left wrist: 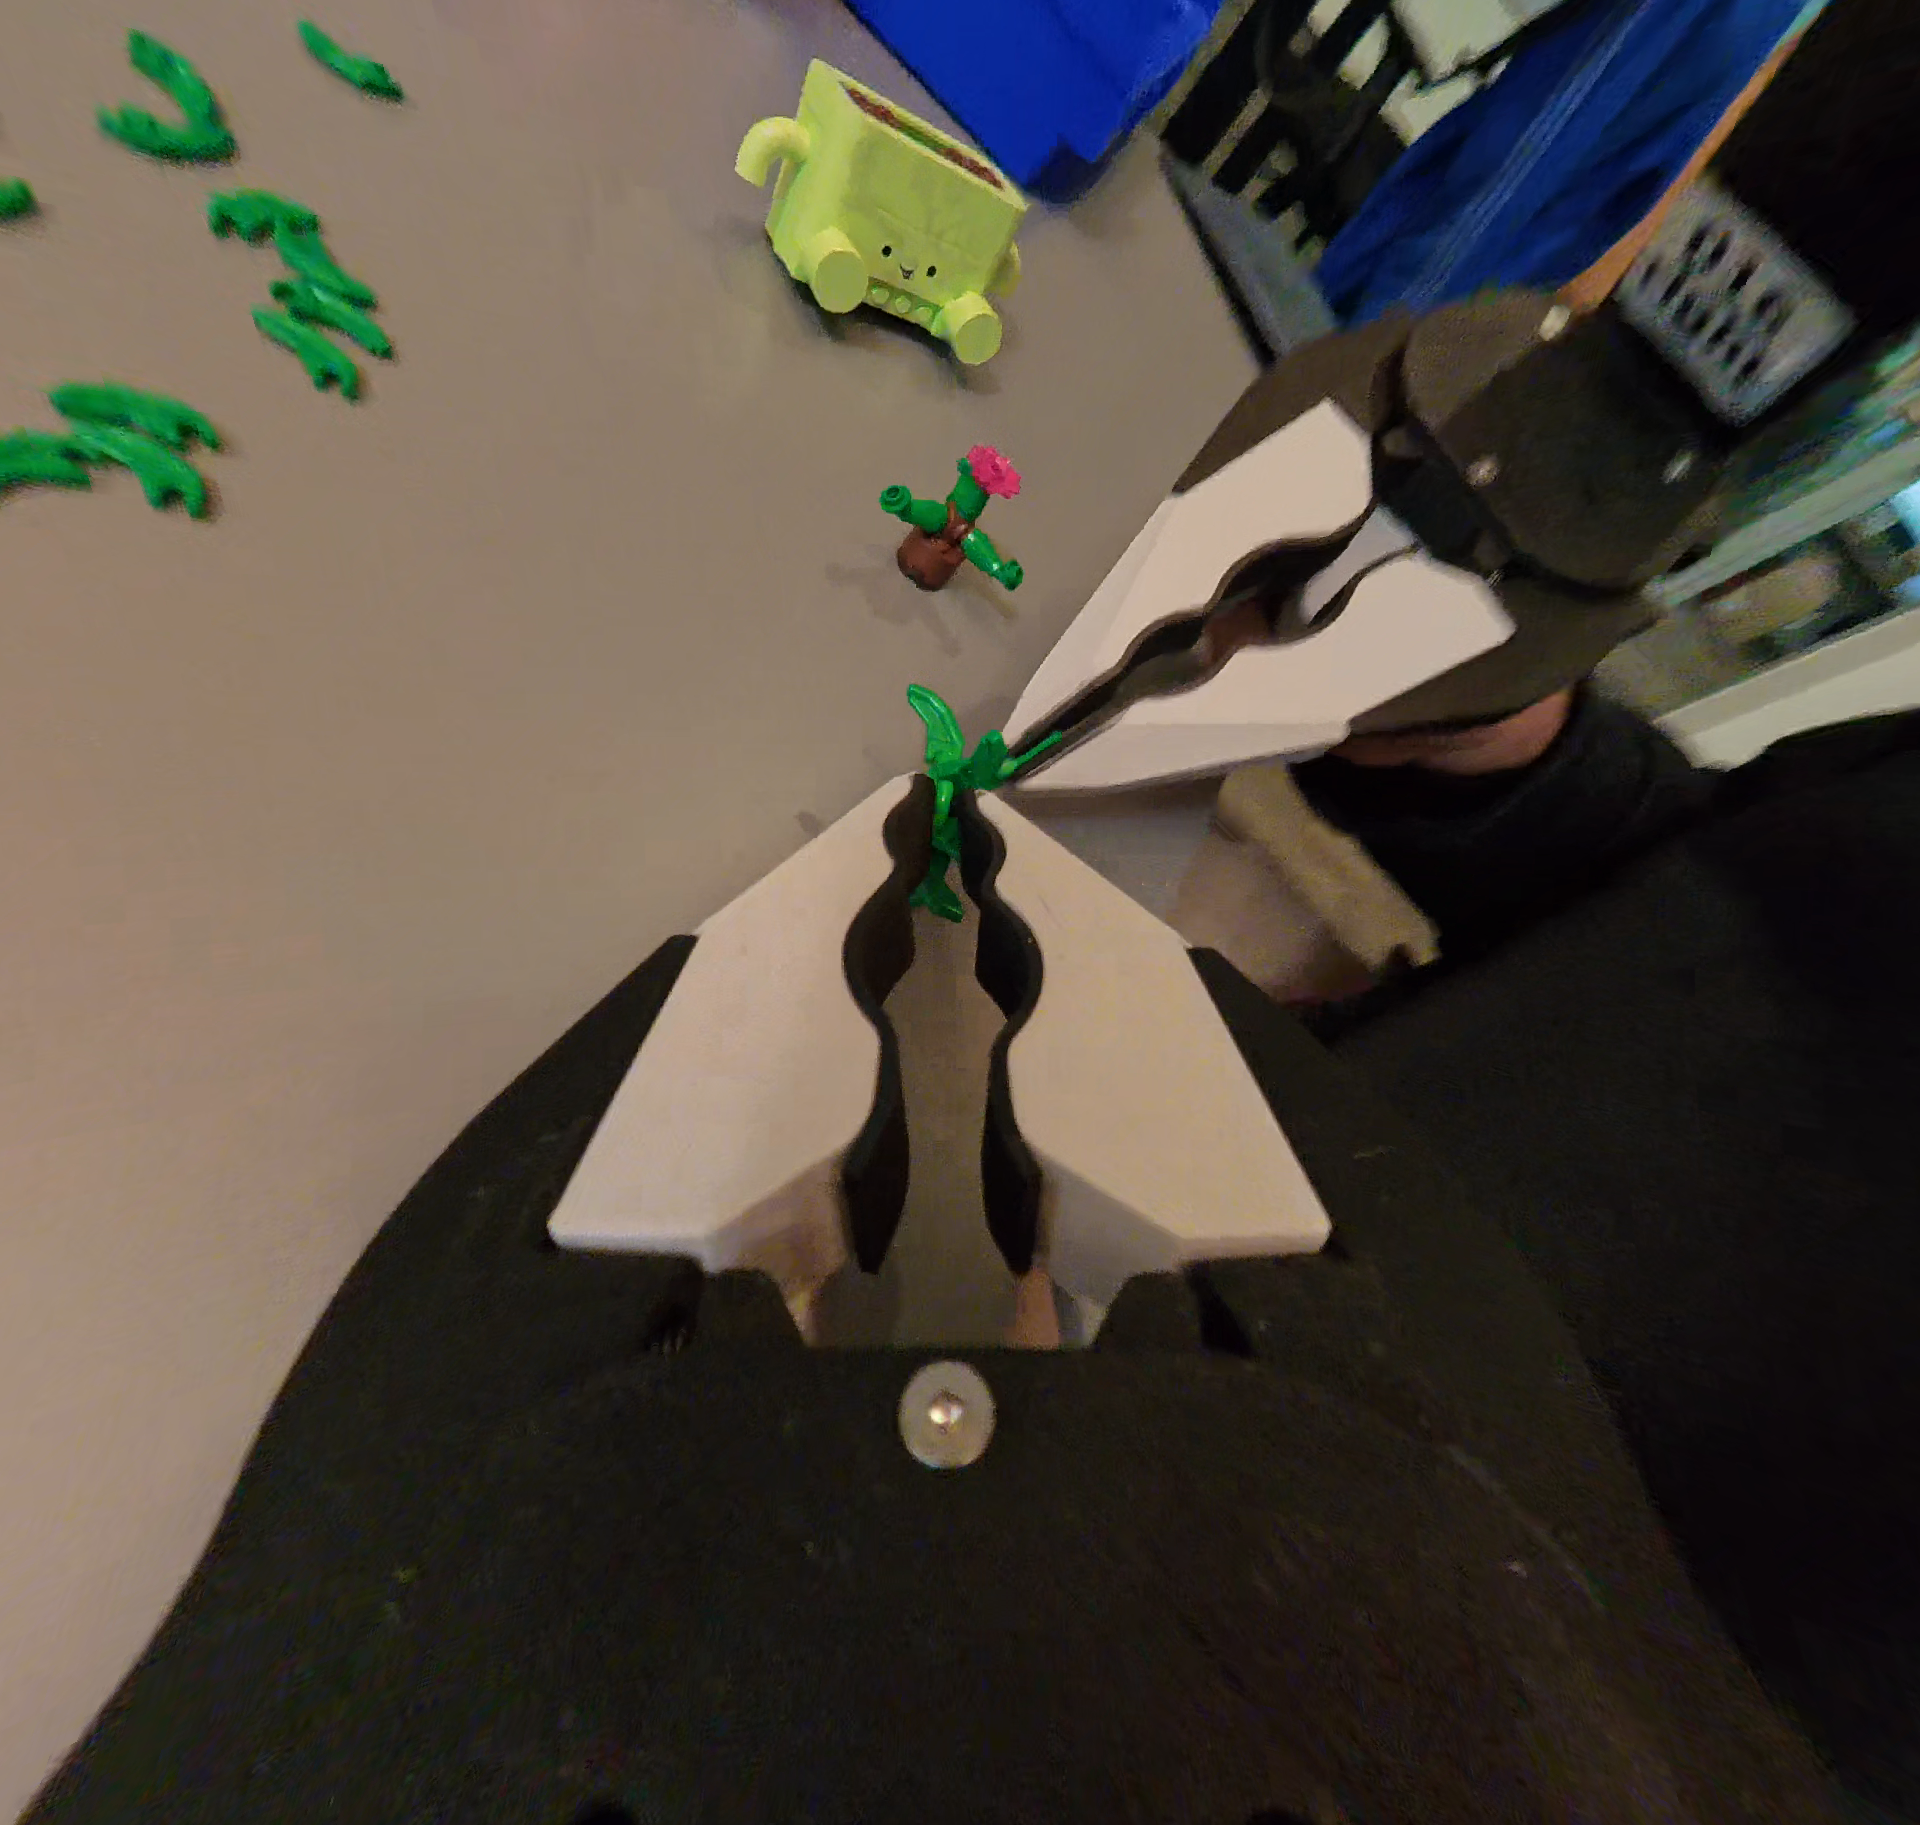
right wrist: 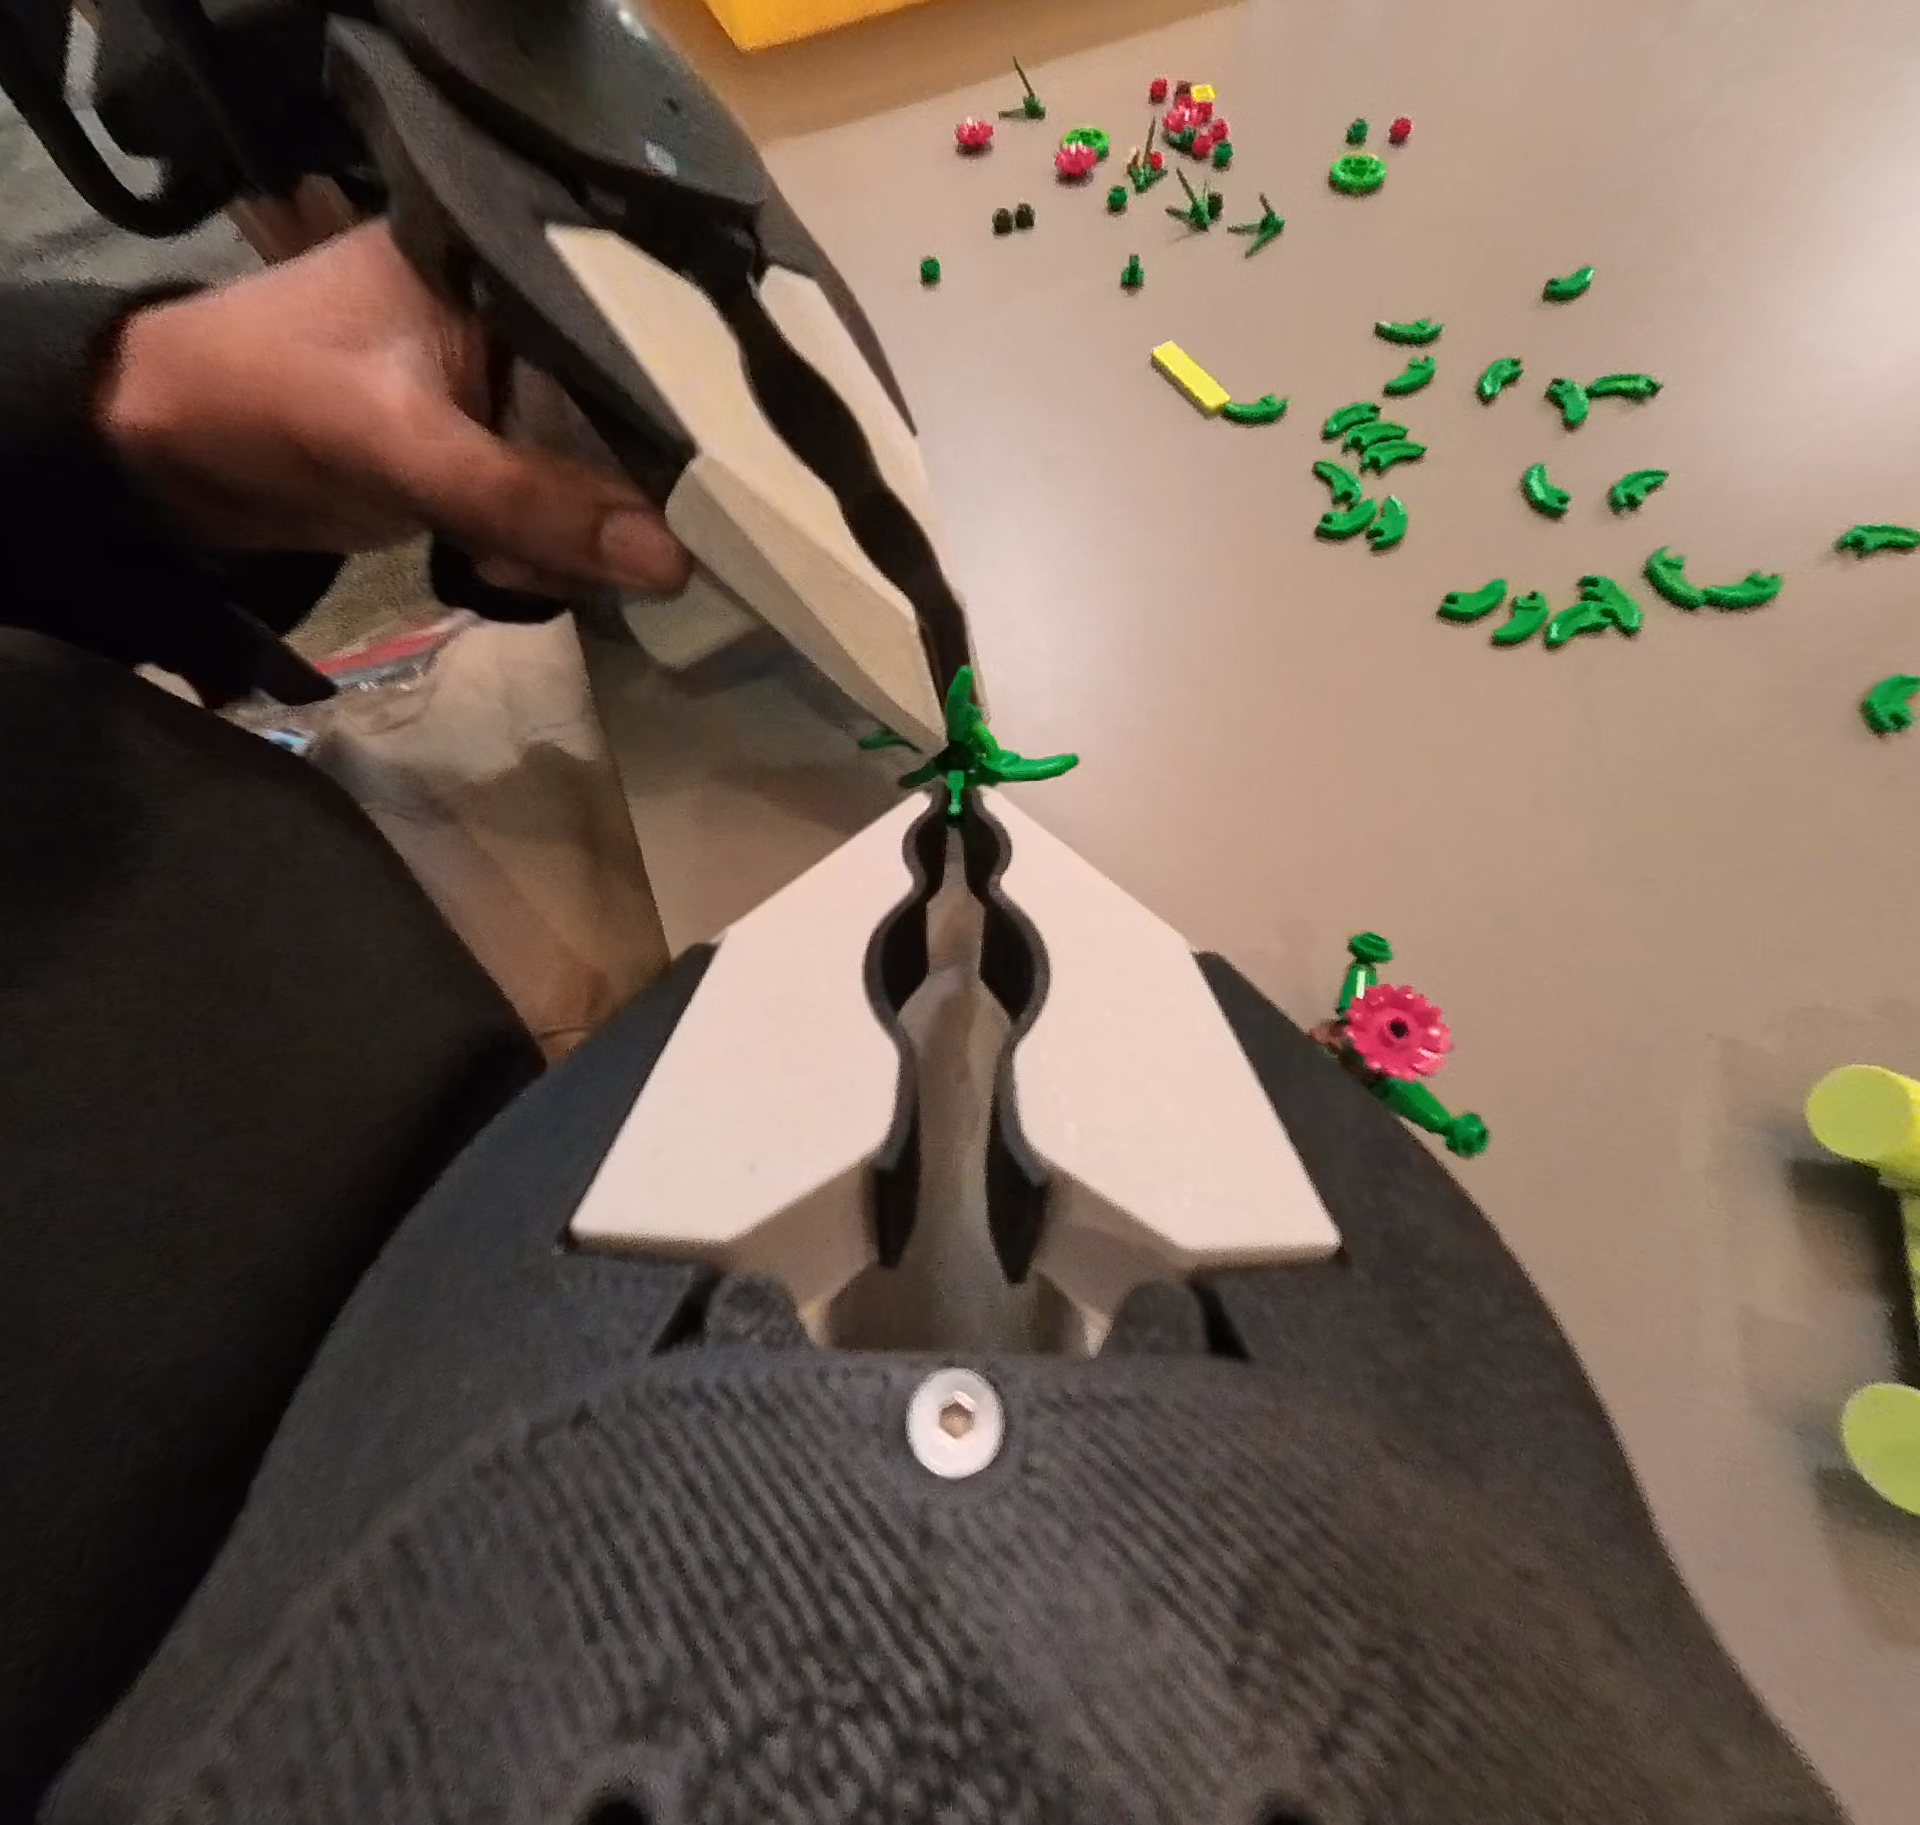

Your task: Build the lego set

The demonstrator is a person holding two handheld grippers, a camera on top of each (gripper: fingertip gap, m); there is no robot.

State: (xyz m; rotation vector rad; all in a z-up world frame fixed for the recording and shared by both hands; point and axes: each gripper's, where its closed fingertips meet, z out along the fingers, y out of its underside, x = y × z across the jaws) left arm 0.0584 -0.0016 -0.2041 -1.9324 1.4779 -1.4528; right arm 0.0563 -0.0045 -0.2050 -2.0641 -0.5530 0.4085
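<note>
Green leaf sprig (left wrist: 948,788), a small cluster of thin plastic leaves, hangs in the air above the grey table (left wrist: 520,684), pinched between the tips of both grippers. The left gripper (left wrist: 948,807) has its fingers narrowed onto the lower stalk, with one leaf poking down between them. The right gripper (left wrist: 1023,741) comes in from the right side of the left wrist view, its tips closed on another thin stem of the same sprig; whether these are two pieces being joined or one piece is hard to tell, as the tips crowd together. In the right wrist view the sprig (right wrist: 971,752) sits just past the right gripper (right wrist: 954,811), and the left gripper (right wrist: 951,705) reaches down from the upper left, held by a hand (right wrist: 343,425).

On the table just beyond stands a small plant with a pink flower (left wrist: 961,528) in a brown base. Farther back is a lime-green pot (left wrist: 894,206) with a face. Loose green curved leaves (right wrist: 1558,497) lie scattered well apart from the grippers, with a yellow flat brick (right wrist: 1190,376) and a cluster of tiny red and green bits (right wrist: 1164,154) beyond.
</note>
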